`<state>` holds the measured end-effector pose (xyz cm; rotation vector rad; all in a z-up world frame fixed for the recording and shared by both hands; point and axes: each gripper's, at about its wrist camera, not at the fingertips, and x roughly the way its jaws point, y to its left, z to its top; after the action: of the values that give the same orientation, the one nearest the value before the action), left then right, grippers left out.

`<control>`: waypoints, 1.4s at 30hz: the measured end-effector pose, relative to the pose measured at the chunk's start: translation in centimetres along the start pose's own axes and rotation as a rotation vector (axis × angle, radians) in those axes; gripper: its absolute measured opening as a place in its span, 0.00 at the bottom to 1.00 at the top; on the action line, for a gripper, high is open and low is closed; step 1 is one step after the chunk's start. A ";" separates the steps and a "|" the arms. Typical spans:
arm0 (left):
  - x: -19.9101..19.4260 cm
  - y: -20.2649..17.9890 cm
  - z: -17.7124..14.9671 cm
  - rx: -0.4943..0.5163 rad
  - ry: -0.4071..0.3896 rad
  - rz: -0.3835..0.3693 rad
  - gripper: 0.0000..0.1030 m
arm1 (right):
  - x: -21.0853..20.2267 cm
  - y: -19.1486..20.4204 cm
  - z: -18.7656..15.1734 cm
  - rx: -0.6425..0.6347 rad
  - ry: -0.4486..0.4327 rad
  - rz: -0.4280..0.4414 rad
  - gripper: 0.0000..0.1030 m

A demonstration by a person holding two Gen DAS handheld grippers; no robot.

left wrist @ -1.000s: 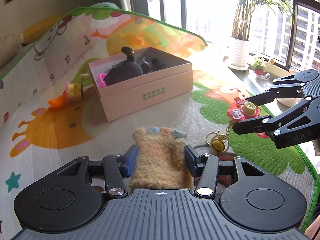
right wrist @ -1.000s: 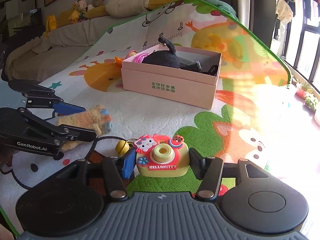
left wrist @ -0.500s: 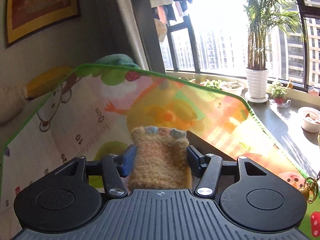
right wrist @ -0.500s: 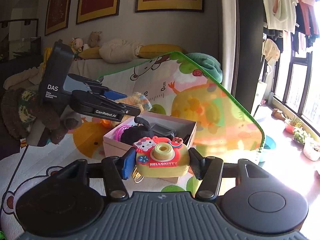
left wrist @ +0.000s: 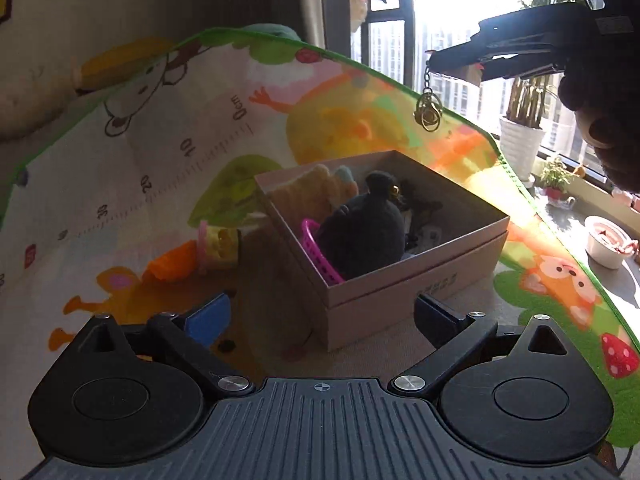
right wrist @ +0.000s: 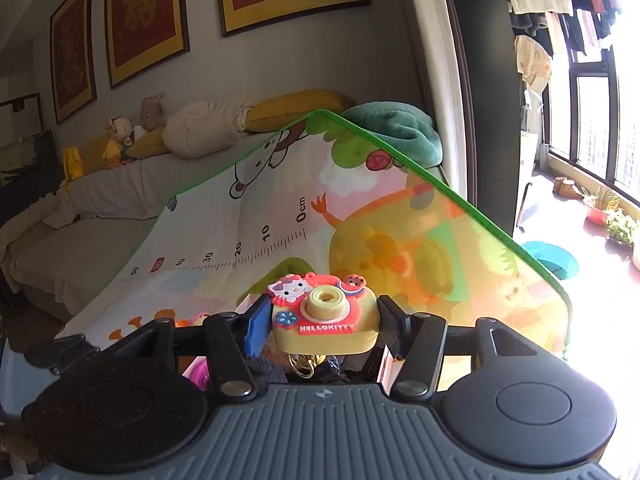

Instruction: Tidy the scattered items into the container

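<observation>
Now the right gripper (right wrist: 320,326), clamped on the toy camera (right wrist: 325,316), hangs above the pink box (left wrist: 404,276), its keychain (left wrist: 429,110) dangling boxward, while the left gripper (left wrist: 322,316), jaws opening, holds nothing.

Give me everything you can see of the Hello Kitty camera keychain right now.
The camera keychain is a small toy, rubbery-looking, with a pale yellow body and a red front plate lettered HELLOKITTY, a raised yellow lens ring, a white cat face, a blue flower and a biscuit charm. It sits upright, clamped at its sides by the right tongs. A chain with gold rings dangles below it, above the pink box.
</observation>
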<state>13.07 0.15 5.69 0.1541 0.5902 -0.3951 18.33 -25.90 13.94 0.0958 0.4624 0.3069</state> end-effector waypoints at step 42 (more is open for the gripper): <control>-1.1 3.9 -7.2 -0.319 -0.052 0.018 1.00 | 24.5 20.9 -4.6 -0.240 0.576 -0.009 0.32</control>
<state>10.18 5.85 0.54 -0.1563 0.5925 -0.2824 31.45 1.76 2.78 -0.2365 0.9914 0.3791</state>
